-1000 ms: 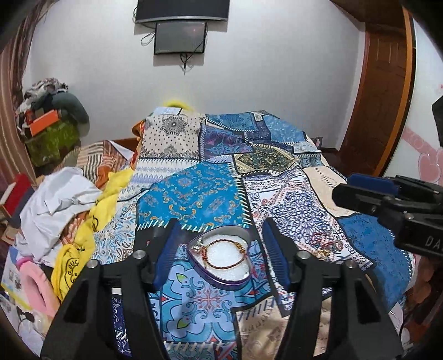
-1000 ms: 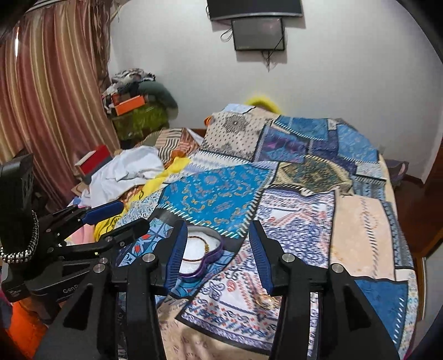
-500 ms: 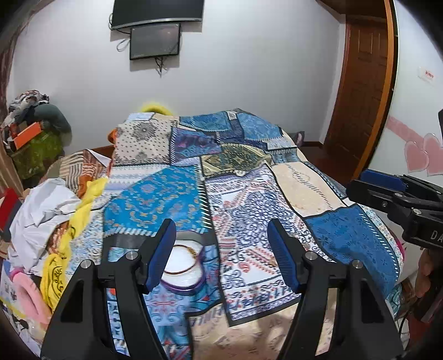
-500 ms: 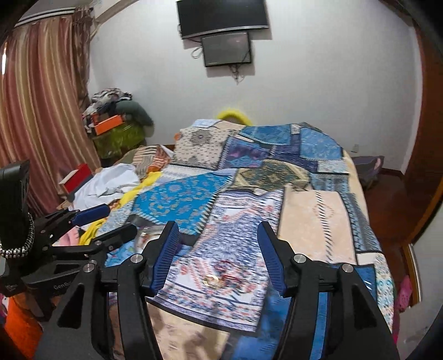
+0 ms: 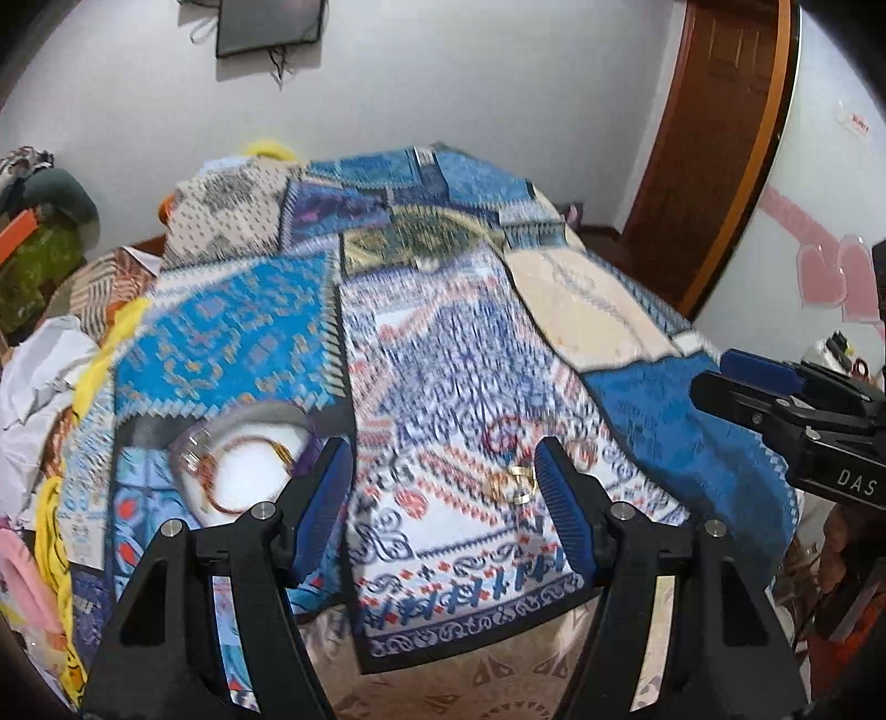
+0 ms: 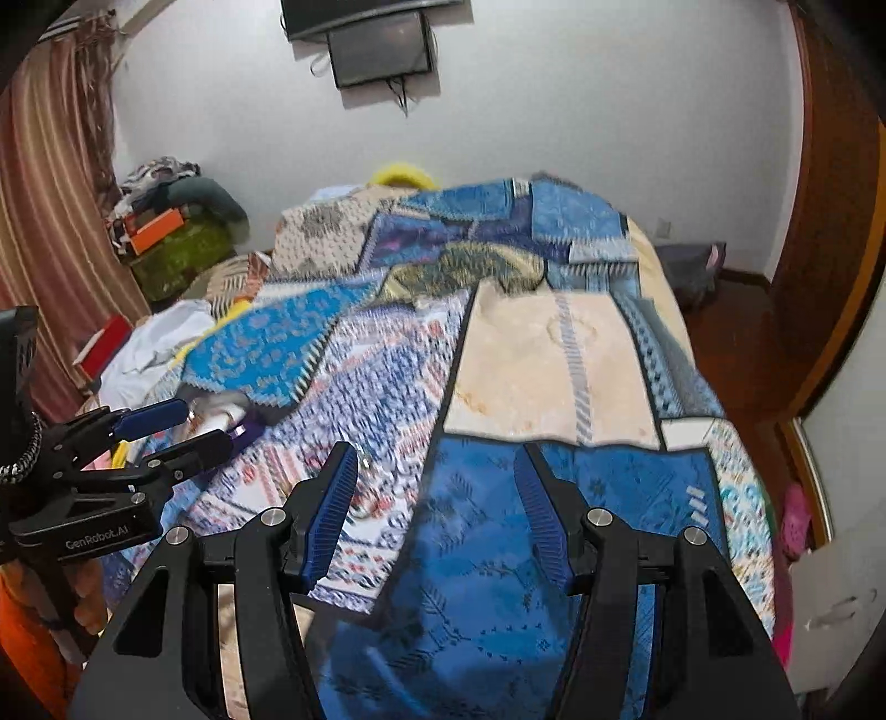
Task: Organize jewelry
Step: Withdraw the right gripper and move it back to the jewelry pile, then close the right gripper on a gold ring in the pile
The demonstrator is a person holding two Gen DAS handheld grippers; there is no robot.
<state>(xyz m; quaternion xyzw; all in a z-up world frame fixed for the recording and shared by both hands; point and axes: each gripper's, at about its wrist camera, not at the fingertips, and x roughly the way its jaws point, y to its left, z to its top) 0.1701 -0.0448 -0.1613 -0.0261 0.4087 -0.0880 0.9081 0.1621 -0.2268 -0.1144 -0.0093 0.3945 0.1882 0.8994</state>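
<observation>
A purple heart-shaped jewelry box [image 5: 243, 471] with a white lining holds a red-gold bracelet [image 5: 249, 459]; it lies on the patchwork bedspread [image 5: 443, 360], left of my left gripper [image 5: 443, 476]. Loose gold rings [image 5: 512, 484] and a red bangle [image 5: 501, 437] lie on the cloth just inside the left gripper's right finger. The left gripper is open and empty. My right gripper [image 6: 434, 493] is open and empty over the blue patch at the bed's right; some blurred jewelry [image 6: 371, 493] lies by its left finger. The box shows partly behind the left gripper [image 6: 160, 426].
Piled clothes [image 5: 44, 376] and a yellow garment [image 5: 105, 354] lie along the bed's left side. A wooden door [image 5: 714, 138] stands at the right. A wall screen [image 6: 382, 50] hangs at the back. Curtains [image 6: 44, 194] hang at left.
Both grippers have swung right and tilted down. The box has slid left of the left gripper's fingers and the loose rings have come between them. Both stay open.
</observation>
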